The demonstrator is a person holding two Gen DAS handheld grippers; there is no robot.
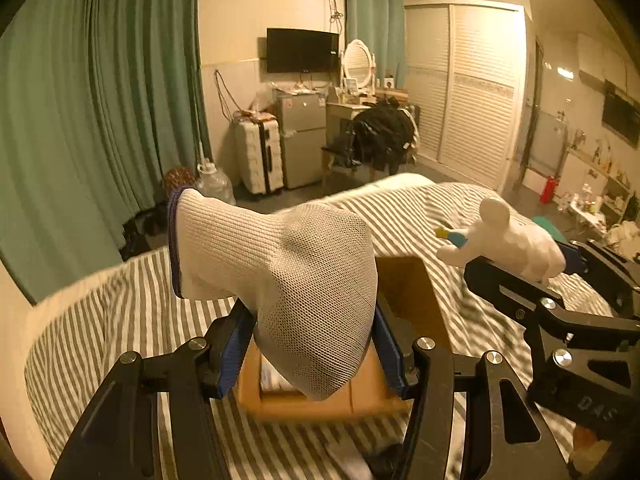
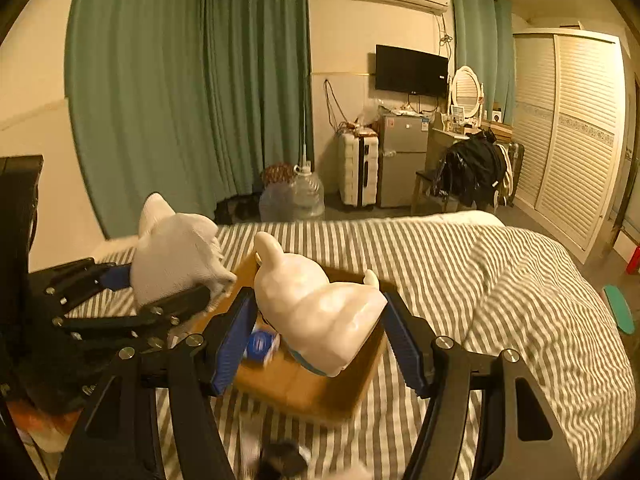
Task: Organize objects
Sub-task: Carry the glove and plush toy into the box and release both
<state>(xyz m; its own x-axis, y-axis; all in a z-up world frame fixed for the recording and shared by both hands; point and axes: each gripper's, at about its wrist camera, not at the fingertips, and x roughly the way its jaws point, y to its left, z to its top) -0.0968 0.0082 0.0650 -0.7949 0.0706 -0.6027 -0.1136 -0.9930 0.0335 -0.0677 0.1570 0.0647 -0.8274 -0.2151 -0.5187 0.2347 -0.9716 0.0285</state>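
Below both grippers, at lower centre, sits the box (image 2: 304,392); left gripper (image 1: 314,340) clamps a sock (image 1: 288,276), right gripper (image 2: 320,332) a figurine (image 2: 316,308).

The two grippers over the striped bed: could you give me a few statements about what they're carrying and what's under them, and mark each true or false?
1. The left gripper holds a white mesh sock between its fingers. True.
2. The right gripper is empty. False: it grips a white rabbit figure.
3. An open cardboard box lies on the striped bed beneath both grippers. True.
4. The cardboard box is empty. False: a small blue and white item lies inside it.
5. The television on the far wall is showing a picture. False: its screen is dark.
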